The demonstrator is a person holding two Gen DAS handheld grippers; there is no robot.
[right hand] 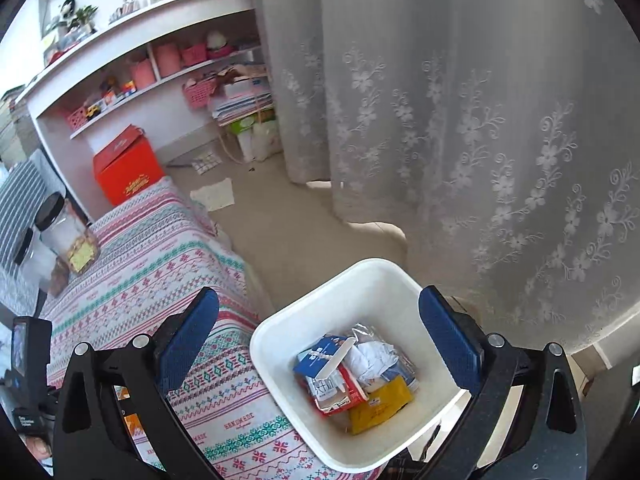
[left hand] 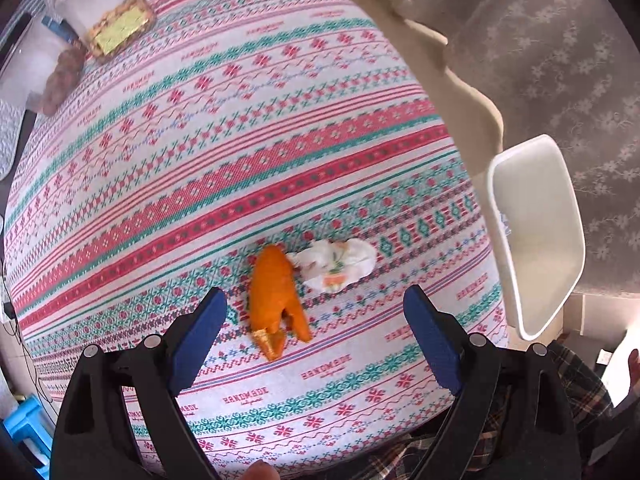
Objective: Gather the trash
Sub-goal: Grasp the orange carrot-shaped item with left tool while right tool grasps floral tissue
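An orange peel [left hand: 277, 298] and a crumpled white tissue [left hand: 335, 263] lie side by side on the patterned tablecloth [left hand: 240, 140]. My left gripper [left hand: 316, 330] is open and empty, hovering above the cloth with the peel between its blue fingers. A white bin [left hand: 536, 236] stands off the table's right edge. In the right wrist view the bin [right hand: 288, 320] holds cartons, crumpled paper, a plastic wrapper and a yellow packet [right hand: 378, 406]. My right gripper [right hand: 320, 330] is open and empty right above the bin.
Two clear jars with black lids [right hand: 66, 232] stand at the table's far left, also in the left wrist view [left hand: 106, 12]. A red box [right hand: 128, 168], pink shelves [right hand: 160, 60] and a lace curtain [right hand: 460, 120] lie beyond. A camera device [right hand: 28, 360] sits at the left.
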